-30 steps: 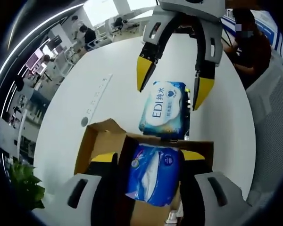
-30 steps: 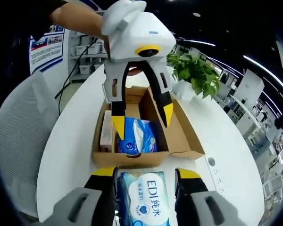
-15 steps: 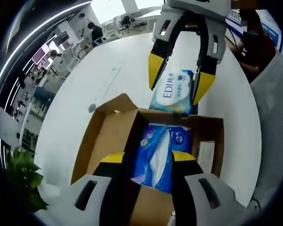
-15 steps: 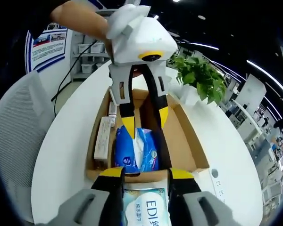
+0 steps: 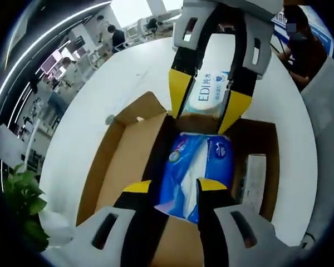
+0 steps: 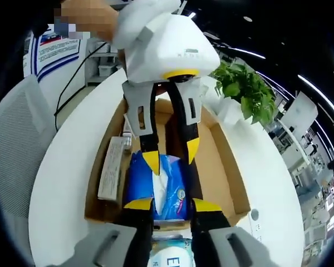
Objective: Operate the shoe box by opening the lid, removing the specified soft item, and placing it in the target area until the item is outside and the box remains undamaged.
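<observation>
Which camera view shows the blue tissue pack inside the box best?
The left gripper view: the blue tissue pack lies large and mostly uncovered in the cardboard box, between the left gripper jaws. In the right gripper view the pack is partly hidden behind both grippers' jaws.

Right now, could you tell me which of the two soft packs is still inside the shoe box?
The blue tissue pack lies inside the shoe box; the white EDI wipes pack sits outside on the table.

The shoe box [image 5: 119, 161] is plain brown cardboard on a white table [image 5: 100, 94]. Inside lies a blue-and-white tissue pack [image 5: 192, 167]; a paler blue-and-white wipes pack [image 5: 209, 92] carries blue lettering. Both grippers [image 5: 170, 192] [image 6: 166, 207] are grey with yellow-tipped black jaws. The plant [image 6: 242, 92] is green.
</observation>
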A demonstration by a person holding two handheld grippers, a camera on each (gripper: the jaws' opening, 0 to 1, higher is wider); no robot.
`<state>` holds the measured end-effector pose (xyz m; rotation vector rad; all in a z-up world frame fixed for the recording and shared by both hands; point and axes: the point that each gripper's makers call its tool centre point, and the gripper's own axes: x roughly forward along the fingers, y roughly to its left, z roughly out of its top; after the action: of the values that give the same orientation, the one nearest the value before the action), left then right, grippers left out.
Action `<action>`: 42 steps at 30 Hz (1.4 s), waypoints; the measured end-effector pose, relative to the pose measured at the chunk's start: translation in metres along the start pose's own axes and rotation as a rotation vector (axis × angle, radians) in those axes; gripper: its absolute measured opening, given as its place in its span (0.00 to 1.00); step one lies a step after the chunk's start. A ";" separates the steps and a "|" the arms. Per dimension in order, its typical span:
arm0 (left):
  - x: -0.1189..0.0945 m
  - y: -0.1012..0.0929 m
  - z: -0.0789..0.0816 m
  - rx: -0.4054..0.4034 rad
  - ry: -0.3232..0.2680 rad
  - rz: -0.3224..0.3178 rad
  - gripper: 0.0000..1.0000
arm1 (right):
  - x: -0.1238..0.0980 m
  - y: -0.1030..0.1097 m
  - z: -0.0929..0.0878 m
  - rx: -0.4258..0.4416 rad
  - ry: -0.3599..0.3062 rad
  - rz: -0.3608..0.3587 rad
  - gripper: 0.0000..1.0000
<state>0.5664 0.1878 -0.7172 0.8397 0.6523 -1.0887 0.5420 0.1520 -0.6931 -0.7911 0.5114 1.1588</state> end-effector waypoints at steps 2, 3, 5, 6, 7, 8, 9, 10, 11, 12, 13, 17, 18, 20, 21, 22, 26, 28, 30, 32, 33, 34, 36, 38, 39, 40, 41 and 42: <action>0.002 0.002 -0.004 -0.002 0.006 0.007 0.25 | 0.006 0.002 -0.001 0.000 0.013 0.003 0.21; 0.002 0.001 -0.005 -0.001 0.007 0.006 0.23 | 0.008 0.003 -0.002 0.001 0.020 0.006 0.21; 0.004 0.002 -0.008 -0.007 0.007 0.004 0.21 | 0.014 0.004 -0.006 -0.014 0.048 0.002 0.20; 0.005 0.002 -0.009 -0.009 0.006 0.002 0.20 | 0.017 0.005 -0.006 -0.021 0.050 0.006 0.20; 0.005 0.003 -0.010 -0.010 0.007 0.002 0.19 | 0.019 0.006 -0.007 -0.032 0.059 0.005 0.20; 0.006 0.003 -0.012 -0.008 0.008 0.004 0.19 | 0.021 0.003 -0.010 -0.053 0.077 -0.008 0.19; 0.005 0.003 -0.012 -0.007 0.005 0.006 0.19 | 0.023 0.003 -0.011 -0.064 0.082 -0.010 0.18; 0.006 0.004 -0.013 -0.013 -0.001 0.003 0.19 | 0.025 0.003 -0.012 -0.067 0.089 -0.012 0.17; 0.006 0.003 -0.013 -0.019 -0.003 -0.001 0.19 | 0.027 0.003 -0.012 -0.066 0.093 -0.012 0.17; 0.007 0.002 -0.014 -0.022 -0.008 -0.004 0.19 | 0.029 0.004 -0.012 -0.067 0.094 -0.009 0.17; 0.008 0.003 -0.015 -0.023 -0.009 -0.004 0.19 | 0.031 0.004 -0.013 -0.072 0.103 -0.006 0.16; 0.012 0.002 -0.021 -0.014 0.003 -0.006 0.16 | 0.040 0.004 -0.019 -0.129 0.148 -0.017 0.13; 0.012 0.002 -0.023 -0.010 0.003 -0.006 0.16 | 0.041 0.002 -0.018 -0.167 0.156 -0.032 0.13; 0.013 0.004 -0.026 -0.010 0.007 -0.002 0.15 | 0.043 0.000 -0.020 -0.208 0.180 -0.049 0.10; 0.013 0.005 -0.027 -0.014 0.002 0.002 0.13 | 0.044 0.001 -0.022 -0.214 0.187 -0.045 0.09; 0.013 0.005 -0.027 -0.022 -0.002 0.002 0.12 | 0.045 0.002 -0.022 -0.209 0.184 -0.041 0.08; 0.011 0.005 -0.029 -0.027 -0.003 0.009 0.08 | 0.043 0.000 -0.024 -0.216 0.193 -0.056 0.00; 0.010 0.005 -0.029 -0.024 -0.005 0.009 0.06 | 0.041 -0.001 -0.025 -0.195 0.192 -0.061 0.00; 0.009 0.005 -0.028 -0.025 -0.002 0.009 0.06 | 0.040 -0.002 -0.026 -0.189 0.191 -0.062 0.00; 0.006 0.005 -0.026 -0.028 0.000 0.008 0.05 | 0.039 0.000 -0.026 -0.171 0.186 -0.058 0.00; 0.006 0.004 -0.026 -0.032 0.002 0.004 0.04 | 0.038 -0.001 -0.025 -0.170 0.183 -0.063 0.00; 0.004 0.003 -0.025 -0.030 0.003 0.004 0.02 | 0.037 -0.002 -0.024 -0.161 0.176 -0.070 0.00; 0.004 0.003 -0.027 -0.024 0.011 0.005 0.01 | 0.034 -0.002 -0.020 -0.143 0.159 -0.077 0.00; 0.002 0.003 -0.027 -0.018 0.011 0.004 0.00 | 0.033 -0.002 -0.018 -0.136 0.150 -0.078 0.00; 0.000 0.003 -0.027 -0.019 0.013 0.006 0.00 | 0.032 -0.002 -0.016 -0.135 0.146 -0.079 0.00; -0.001 0.004 -0.026 -0.017 0.012 0.010 0.00 | 0.030 -0.003 -0.014 -0.142 0.141 -0.088 0.00; -0.004 0.005 -0.026 -0.019 0.011 0.012 0.00 | 0.029 -0.004 -0.011 -0.134 0.136 -0.091 0.00; -0.006 0.006 -0.025 -0.022 0.012 0.014 0.00 | 0.028 -0.004 -0.010 -0.124 0.130 -0.090 0.00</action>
<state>0.5683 0.2131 -0.7243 0.8311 0.6660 -1.0628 0.5551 0.1604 -0.7183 -0.9918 0.5098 1.0679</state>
